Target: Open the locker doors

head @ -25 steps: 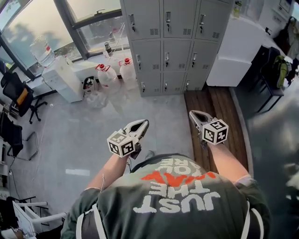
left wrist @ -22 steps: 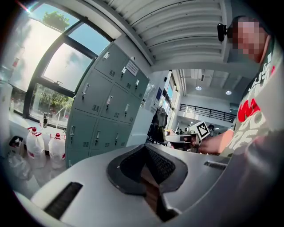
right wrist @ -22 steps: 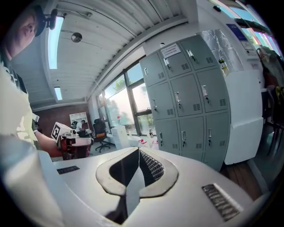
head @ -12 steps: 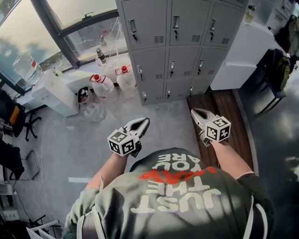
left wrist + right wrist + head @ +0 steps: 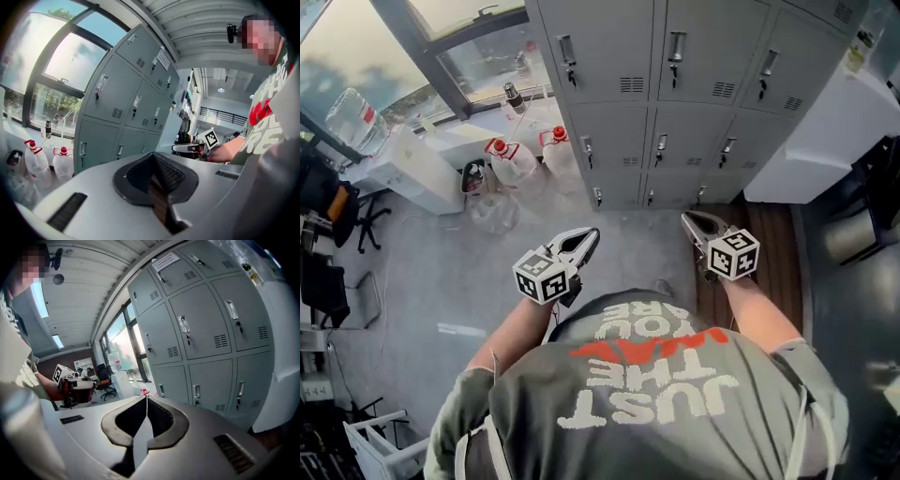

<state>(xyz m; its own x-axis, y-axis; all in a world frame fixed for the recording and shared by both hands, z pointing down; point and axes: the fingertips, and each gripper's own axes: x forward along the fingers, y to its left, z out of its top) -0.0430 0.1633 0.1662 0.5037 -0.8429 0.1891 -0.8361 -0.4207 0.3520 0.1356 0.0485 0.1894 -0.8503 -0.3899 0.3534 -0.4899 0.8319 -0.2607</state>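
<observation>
Two claws are held out in front of the person's chest, one in each hand. The left claw point(image 5: 585, 240) has its two jaws pressed together with nothing between them. The right claw point(image 5: 690, 221) is closed in the same way, edge to edge and empty. Each carries one marker cube, two in all: one point(image 5: 540, 277) on the left and one point(image 5: 735, 255) on the right.

The grey locker bank point(image 5: 703, 103) stands ahead, well apart from both claws. Neither claw touches it. The head view shows nine locker doors point(image 5: 617, 56) in three rows of three. All nine are shut, and each has one upright handle.

Left of the lockers, below the window, two clear jugs with red caps point(image 5: 508, 157) stand side by side on the grey floor point(image 5: 441, 281). One dark bottle point(image 5: 514, 96) stands on the sill behind them. Farther left is one white cabinet point(image 5: 412, 171), with one large clear water bottle point(image 5: 356, 114) near it. One black office chair point(image 5: 339, 202) sits at the left edge.

One white unit point(image 5: 834, 131) stands just beside the right side of the lockers. A strip of wooden flooring point(image 5: 757, 234) lies in front of the right-hand locker column. In the head view the right claw sits over the strip's left edge, while the left claw is over the grey floor.
</observation>
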